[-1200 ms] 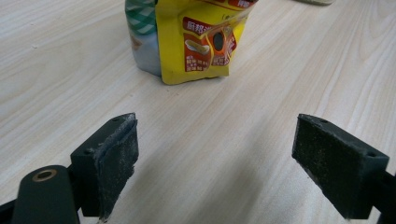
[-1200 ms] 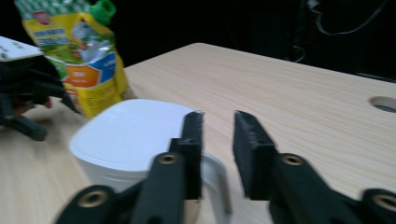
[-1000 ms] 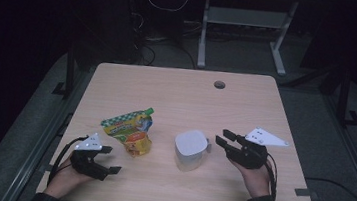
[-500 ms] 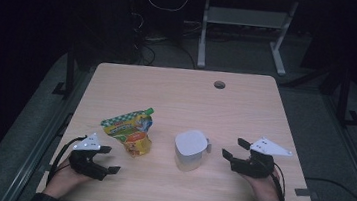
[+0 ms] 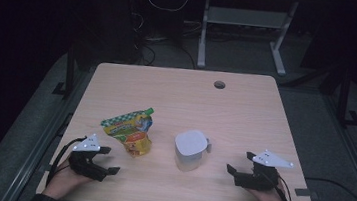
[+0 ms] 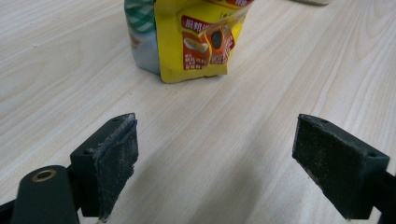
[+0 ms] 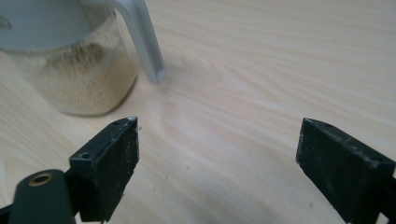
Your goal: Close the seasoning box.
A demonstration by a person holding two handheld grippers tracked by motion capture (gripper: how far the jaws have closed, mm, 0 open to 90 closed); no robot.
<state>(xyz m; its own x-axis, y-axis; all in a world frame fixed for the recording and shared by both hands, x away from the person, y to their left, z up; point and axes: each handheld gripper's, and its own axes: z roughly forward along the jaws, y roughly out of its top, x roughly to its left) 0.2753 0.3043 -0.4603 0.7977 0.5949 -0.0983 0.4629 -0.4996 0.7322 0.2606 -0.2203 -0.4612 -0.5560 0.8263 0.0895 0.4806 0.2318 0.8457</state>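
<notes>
Grain-filled clear glass jar (image 5: pixel 190 152) with a pale grey lid and side handle stands mid-table, just beside a yellow-and-green printed snack pouch (image 5: pixel 130 133) on the light wooden table (image 5: pixel 177 95). Right gripper (image 5: pixel 237 173) rests near the jar, its jaws having just been opening with nothing between them; left gripper (image 5: pixel 107 162) gapes empty before the pouch. Seemingly an approach step: next, each must advance and close.

Pouch (image 5: pixel 130 133): yellow, green-checked top. Jar (image 5: pixel 190 150): clear, beige grains, grey lid. Tabletop (image 5: pixel 181 101): pale woodgrain.
</notes>
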